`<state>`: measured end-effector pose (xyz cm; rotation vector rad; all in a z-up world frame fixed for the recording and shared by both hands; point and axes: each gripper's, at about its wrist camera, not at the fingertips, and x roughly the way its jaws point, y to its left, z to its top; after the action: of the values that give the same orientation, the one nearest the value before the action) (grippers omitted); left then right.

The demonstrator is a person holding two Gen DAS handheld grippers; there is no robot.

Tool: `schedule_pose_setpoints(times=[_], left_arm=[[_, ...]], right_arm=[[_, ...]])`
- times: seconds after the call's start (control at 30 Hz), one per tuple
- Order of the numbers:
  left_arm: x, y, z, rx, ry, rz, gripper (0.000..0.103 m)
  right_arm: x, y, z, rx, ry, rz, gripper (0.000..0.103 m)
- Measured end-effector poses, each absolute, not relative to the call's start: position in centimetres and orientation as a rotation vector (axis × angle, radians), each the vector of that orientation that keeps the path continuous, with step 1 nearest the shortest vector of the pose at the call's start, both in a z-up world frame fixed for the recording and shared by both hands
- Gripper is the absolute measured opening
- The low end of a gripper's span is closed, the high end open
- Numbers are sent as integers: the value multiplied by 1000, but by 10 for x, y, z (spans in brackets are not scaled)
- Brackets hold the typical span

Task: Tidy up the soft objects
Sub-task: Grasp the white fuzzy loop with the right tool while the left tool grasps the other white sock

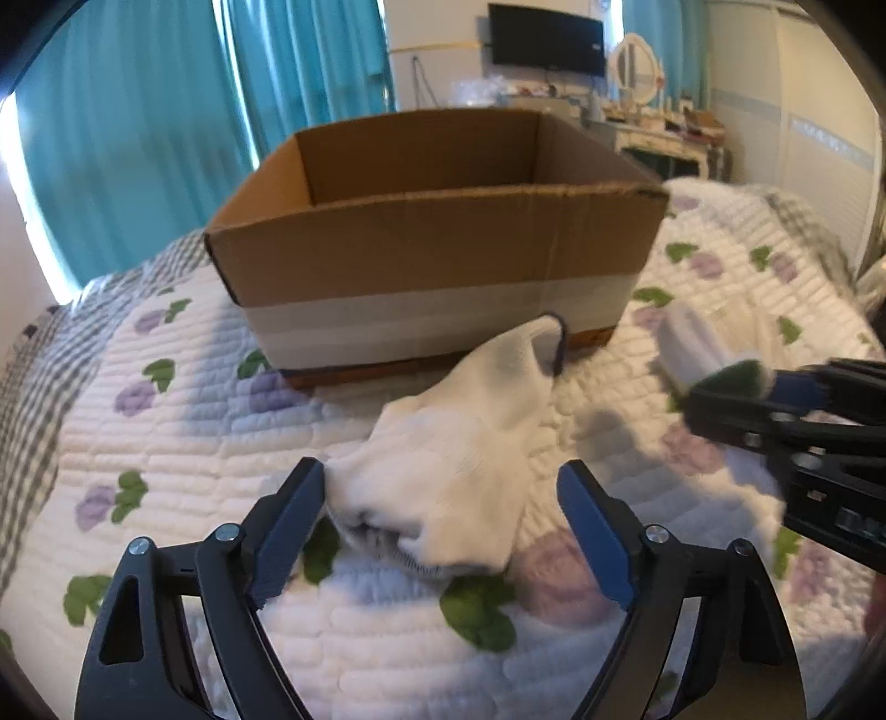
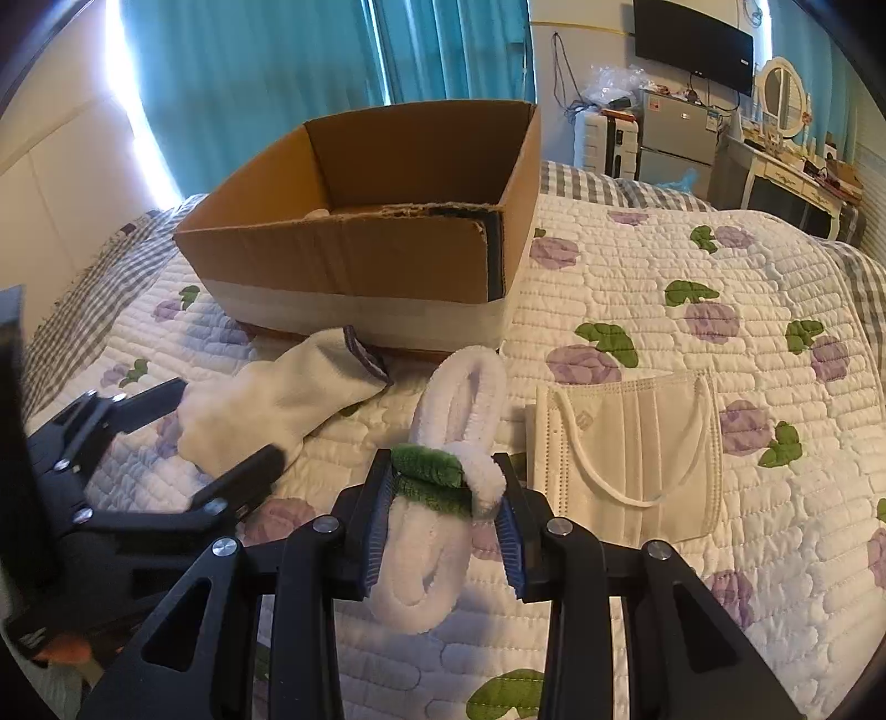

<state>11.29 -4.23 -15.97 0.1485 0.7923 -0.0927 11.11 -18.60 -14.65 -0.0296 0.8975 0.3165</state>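
Note:
A white sock [image 1: 443, 471] lies on the floral quilt in front of an open cardboard box [image 1: 432, 243]. My left gripper [image 1: 443, 515] is open, its jaws on either side of the sock's cuff end. In the right wrist view the sock [image 2: 277, 404] lies left, with the left gripper [image 2: 227, 426] around it. My right gripper [image 2: 446, 493] is closed on a fluffy white bow-like item with a green band [image 2: 443, 443]. That item [image 1: 703, 343] also shows in the left wrist view at right. A cream face mask [image 2: 626, 448] lies to the right.
The box [image 2: 360, 249] stands on the bed's quilt [image 2: 692, 343], something pale inside at its near left. Teal curtains [image 2: 277, 83] hang behind. A dressing table with mirror [image 2: 786, 127], a small fridge [image 2: 675, 138] and a wall TV [image 2: 692, 50] stand beyond the bed.

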Motion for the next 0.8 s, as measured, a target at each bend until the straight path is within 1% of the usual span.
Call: schedule_pose_setpoints(times=[0.03,0.1,0.17,0.23,0.27,0.33,0.43,0.53,0.63,0.8], left_arm=[[115,-42,-163,152,799,-85,76],[118,-39,-169,149,805,-67,70],[117,-35,-170,131,804,-74,66],[117,-31,-170,114,804,-83,59],[116,-29,-171,110,802,-86,56],[114,-29,-171,110,799,-91,47],[107,-30,-167,123,792,-102,39],[99,-27,-159,116,796,-104,36],[89,-23,-147,98,799,-109,36],[68,-20,-113,38,780,-132,36]], right_arm=[[111,-186,-147,-32,901,318,34],[111,-186,-150,-35,906,319,34],[110,-185,-151,-40,908,318,34],[109,-186,-151,-38,906,314,34],[109,-186,-150,-36,907,312,34],[106,-188,-149,-32,904,305,34],[101,-189,-144,-32,894,299,34],[94,-188,-137,-35,881,299,34],[86,-187,-125,-37,860,304,34],[66,-186,-97,-40,809,314,34]])
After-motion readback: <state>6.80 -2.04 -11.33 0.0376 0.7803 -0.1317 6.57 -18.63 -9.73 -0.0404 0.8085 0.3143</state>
